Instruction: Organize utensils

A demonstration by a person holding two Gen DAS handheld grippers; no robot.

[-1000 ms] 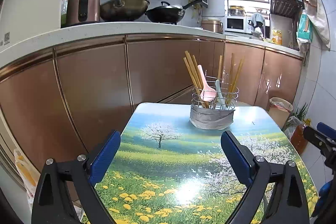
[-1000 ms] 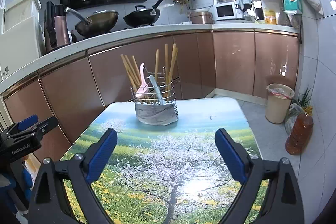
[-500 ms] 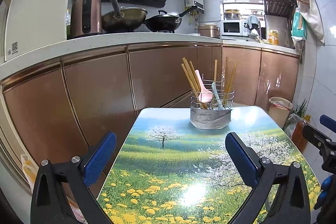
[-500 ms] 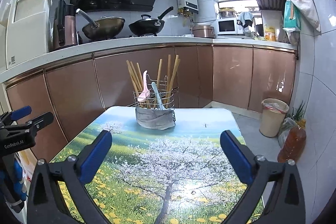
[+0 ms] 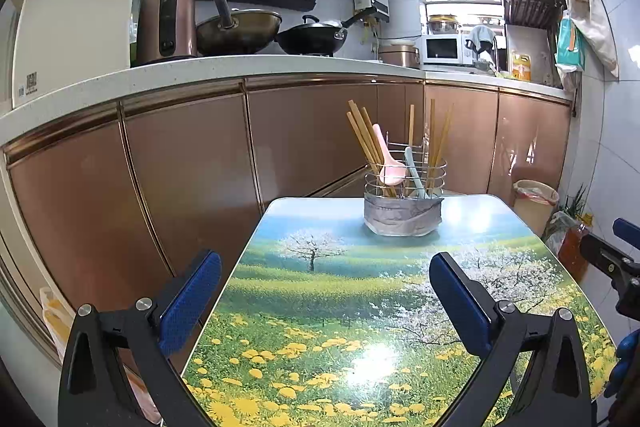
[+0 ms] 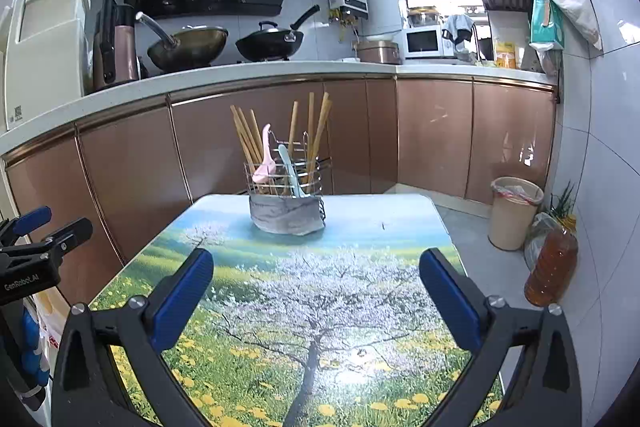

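We're hovering over the near end of the worktop (image 5: 360, 307), and both tools are empty. Our left gripper (image 5: 325, 301) has its jaws spread wide with nothing between them, and our right gripper (image 6: 316, 293) is the same, released and bare. Each one peeks into the other's view at the edge, so they sit side by side, both well short of the holder.

The holder (image 5: 403, 195) is our landmark: a wire basket with grey wrap around its base, standing at the far end of the worktop, close to the cabinet fronts. Everything we can see of the task is already in it. Chopsticks (image 5: 362, 135) fan up from its left side, more lean up on the right, and between them sit a pink spoon (image 5: 389, 163) and a pale blue spoon (image 5: 414, 173), handles up. No loose utensil lies on the worktop anywhere in front of the holder.

So we read this as either the very start or the very end: nothing is in hand and nothing is stray. If there's sorting left, it's inside the holder, chopsticks grouped from spoons. That next move calls for a reach forward to the holder, lining one gripper's jaws on a single handle above the rim, and closing narrow. The sticks are thin and crowded, so picking one cleanly looks fiddly, and the light holder may tip or slide.
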